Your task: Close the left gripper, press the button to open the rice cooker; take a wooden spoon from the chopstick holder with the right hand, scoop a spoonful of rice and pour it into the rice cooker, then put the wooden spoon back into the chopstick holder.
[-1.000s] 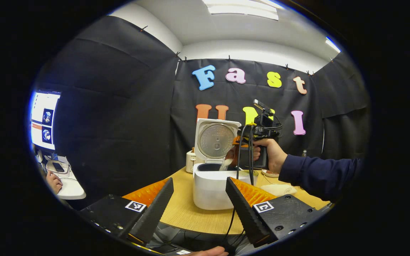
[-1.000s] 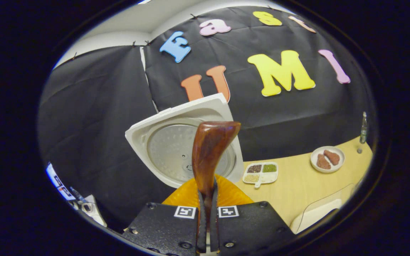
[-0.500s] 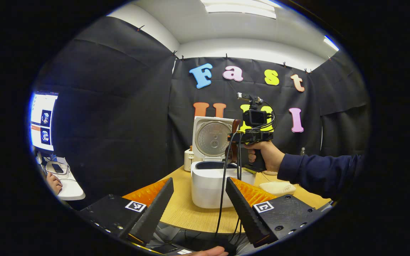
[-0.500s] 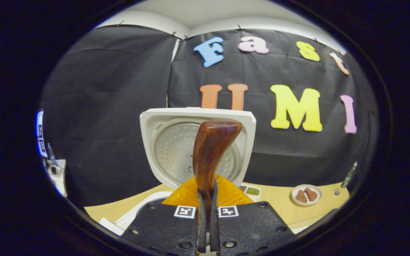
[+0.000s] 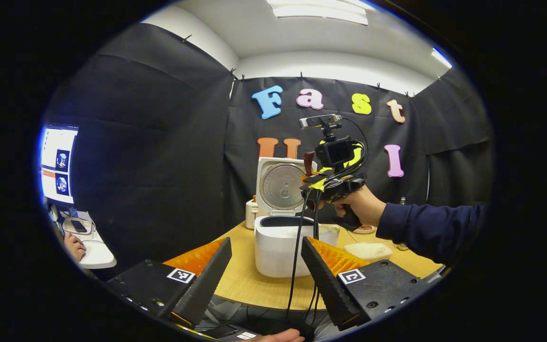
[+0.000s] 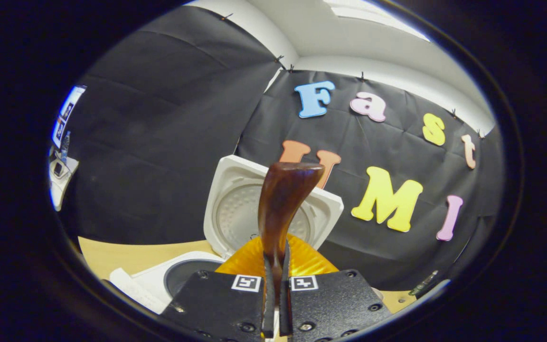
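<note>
Standing open on the wooden table (image 5: 245,285), the rice cooker (image 5: 278,244) has its lid (image 6: 235,209) raised behind my wooden spoon (image 6: 280,204), which my right gripper (image 6: 276,285) pinches tight by the handle, bowl pointing up and forward; my left gripper (image 5: 266,270) hangs wide apart, empty

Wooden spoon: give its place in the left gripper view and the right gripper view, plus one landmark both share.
Left gripper view: wooden spoon right of centre, beside the raised lid, in the right gripper.
Right gripper view: centre, rising between the fingers.
Shared landmark: open rice cooker.
</note>
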`<state>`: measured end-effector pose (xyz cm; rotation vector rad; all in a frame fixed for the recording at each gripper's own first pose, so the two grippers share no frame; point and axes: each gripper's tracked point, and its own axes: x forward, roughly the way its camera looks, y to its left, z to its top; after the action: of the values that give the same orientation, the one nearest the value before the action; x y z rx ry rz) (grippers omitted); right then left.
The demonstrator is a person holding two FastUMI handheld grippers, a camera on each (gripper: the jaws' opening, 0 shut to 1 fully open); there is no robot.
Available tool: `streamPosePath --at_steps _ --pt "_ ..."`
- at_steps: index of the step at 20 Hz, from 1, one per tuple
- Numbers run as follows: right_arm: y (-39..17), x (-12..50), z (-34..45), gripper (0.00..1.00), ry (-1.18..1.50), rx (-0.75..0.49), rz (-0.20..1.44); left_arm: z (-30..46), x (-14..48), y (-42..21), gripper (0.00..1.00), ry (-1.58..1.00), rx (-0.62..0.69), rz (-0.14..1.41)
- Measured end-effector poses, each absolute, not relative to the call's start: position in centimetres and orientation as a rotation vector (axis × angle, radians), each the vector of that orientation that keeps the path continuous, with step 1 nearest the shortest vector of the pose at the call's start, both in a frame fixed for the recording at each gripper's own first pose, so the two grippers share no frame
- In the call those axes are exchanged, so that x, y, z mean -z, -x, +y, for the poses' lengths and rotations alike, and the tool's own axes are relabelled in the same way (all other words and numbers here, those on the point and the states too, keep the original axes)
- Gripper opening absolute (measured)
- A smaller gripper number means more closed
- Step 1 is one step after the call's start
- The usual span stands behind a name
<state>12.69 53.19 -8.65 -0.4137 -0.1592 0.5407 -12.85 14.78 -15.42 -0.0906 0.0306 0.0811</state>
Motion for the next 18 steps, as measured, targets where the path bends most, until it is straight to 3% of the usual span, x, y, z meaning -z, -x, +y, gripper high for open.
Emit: streamPosePath --at_steps 9,18 --pt "-13.1 5.0 43.8 0.1 0.354 -0.46 -0.153 12.0 13.0 12.1 0.94 0.063 -0.073 0.015" --pt "-11.2 0.5 29.2 0.11 0.271 -0.381 -0.19 7.5 10.0 8.5 0.94 0.016 -0.038 -0.009"
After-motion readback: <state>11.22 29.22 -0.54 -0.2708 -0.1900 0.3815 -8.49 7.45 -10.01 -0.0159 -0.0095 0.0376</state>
